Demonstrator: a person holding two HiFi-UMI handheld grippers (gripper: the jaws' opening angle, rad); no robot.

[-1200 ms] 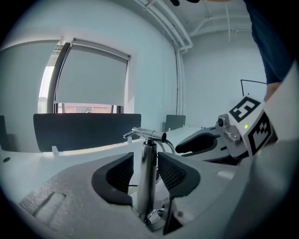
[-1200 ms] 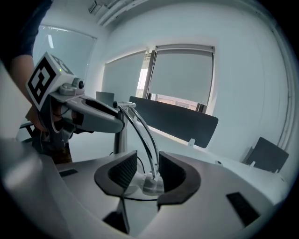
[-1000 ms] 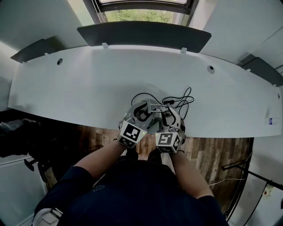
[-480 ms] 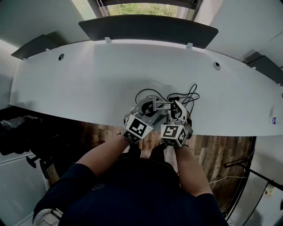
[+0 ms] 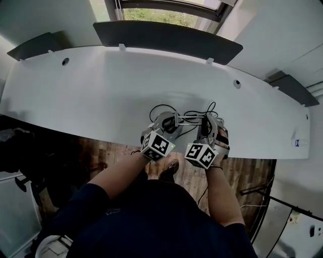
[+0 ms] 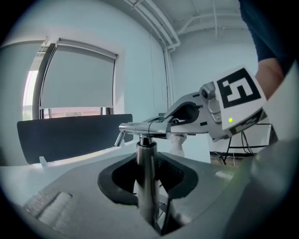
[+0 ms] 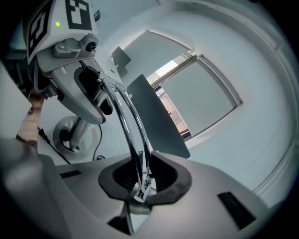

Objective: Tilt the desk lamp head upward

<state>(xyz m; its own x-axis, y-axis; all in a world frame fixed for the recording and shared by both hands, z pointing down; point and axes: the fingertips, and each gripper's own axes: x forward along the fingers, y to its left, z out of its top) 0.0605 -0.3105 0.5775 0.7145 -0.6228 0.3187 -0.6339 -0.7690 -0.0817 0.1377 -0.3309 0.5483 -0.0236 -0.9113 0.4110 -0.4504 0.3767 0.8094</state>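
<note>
A chrome desk lamp (image 5: 185, 119) stands at the near edge of the white desk (image 5: 101, 95), its black cable (image 5: 212, 108) coiled behind it. My left gripper (image 5: 170, 122) is shut on the lamp's upright post (image 6: 148, 177), which runs straight up between the jaws to a horizontal arm (image 6: 145, 127). My right gripper (image 5: 208, 122) is shut on the thin twin chrome rods (image 7: 138, 154) of the lamp's upper part, to the right of the post. The round lamp base (image 7: 74, 133) shows in the right gripper view, under the left gripper (image 7: 70, 56). The lamp head itself is hidden by the grippers.
A dark panel (image 5: 166, 38) stands along the desk's far edge below a window (image 5: 156, 15). A small white item (image 5: 299, 142) lies at the desk's far right. Wooden floor (image 5: 242, 174) shows beneath the near edge. The person's forearms reach in from below.
Both grippers stay on the lamp at the near desk edge. The head view has swung, so the desk now sits tilted in the picture.
</note>
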